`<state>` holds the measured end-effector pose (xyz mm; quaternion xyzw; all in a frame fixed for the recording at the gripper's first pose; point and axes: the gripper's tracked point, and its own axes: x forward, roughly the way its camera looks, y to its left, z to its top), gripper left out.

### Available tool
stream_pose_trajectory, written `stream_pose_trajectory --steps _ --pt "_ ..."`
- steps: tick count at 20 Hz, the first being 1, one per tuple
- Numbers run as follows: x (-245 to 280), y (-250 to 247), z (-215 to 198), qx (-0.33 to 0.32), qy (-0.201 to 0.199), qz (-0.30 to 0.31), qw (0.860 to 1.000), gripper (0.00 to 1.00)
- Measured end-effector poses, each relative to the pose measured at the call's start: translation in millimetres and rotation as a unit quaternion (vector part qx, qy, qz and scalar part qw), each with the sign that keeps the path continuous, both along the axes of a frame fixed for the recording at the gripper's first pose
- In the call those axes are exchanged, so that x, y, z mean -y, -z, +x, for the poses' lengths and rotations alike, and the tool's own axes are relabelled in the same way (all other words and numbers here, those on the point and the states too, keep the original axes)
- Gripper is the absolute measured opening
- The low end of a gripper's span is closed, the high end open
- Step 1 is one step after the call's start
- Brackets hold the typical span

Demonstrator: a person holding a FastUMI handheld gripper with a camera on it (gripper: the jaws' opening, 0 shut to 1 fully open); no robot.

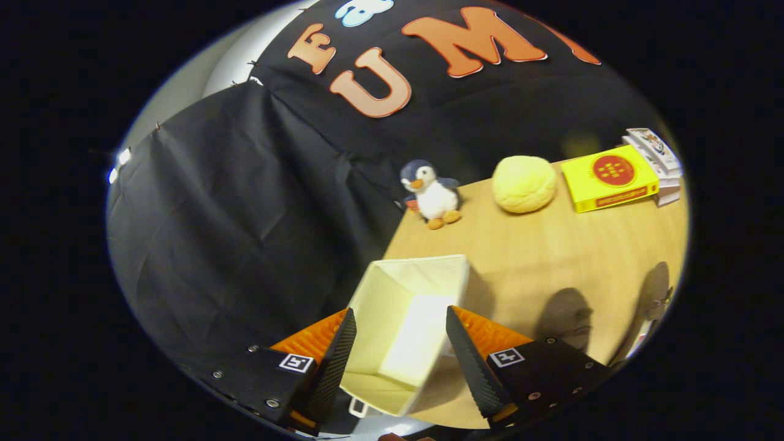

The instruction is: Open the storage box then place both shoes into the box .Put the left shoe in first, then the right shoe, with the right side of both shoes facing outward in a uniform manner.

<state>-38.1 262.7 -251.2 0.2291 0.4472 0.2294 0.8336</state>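
The hand-held gripper [401,343] is spread wide, holding nothing. Between its fingers stands the open storage box [407,331], pale fabric with straight walls, near the wooden surface's [551,257] edge. Beyond are a plush penguin [432,193], a round yellow ball [524,183] and stacked books [612,177].

Gripper [401,321] fingers spread above the open storage box [410,294]; plush penguin [432,193] on table [551,257] beyond.

Your wooden table [551,257] carries an open pale storage box [407,324] at its near corner, and along the far edge a plush penguin [430,193], a yellow ball [524,184] and stacked books [618,177].
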Motion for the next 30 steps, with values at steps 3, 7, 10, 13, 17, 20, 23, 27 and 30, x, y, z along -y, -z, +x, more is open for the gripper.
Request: stream_pose_trajectory --steps 3,7,10,13,17,20,23,27,30 --pt "56.3 39.5 -6.1 -0.003 0.008 -0.083 0.997 0.89" --pt "113.2 80.1 -27.7 -0.012 0.000 -0.153 0.988 0.88" --pt "124.6 110.9 -44.4 -0.036 -0.020 -0.166 0.985 0.82" --pt "129.5 140.2 -51.7 -0.046 -0.042 -0.186 0.981 0.73" --pt "137.3 177.4 -48.4 -0.063 -0.042 -0.207 0.975 0.55" --pt "135.2 191.4 -41.0 -0.060 -0.040 -0.217 0.974 0.42" --pt "136.5 190.1 -33.8 -0.049 -0.025 -0.229 0.972 0.19" --pt "132.1 177.3 -34.6 -0.068 0.004 -0.209 0.976 0.04" --pt "137.9 141.7 -25.2 -0.065 0.025 -0.214 0.974 0.04"
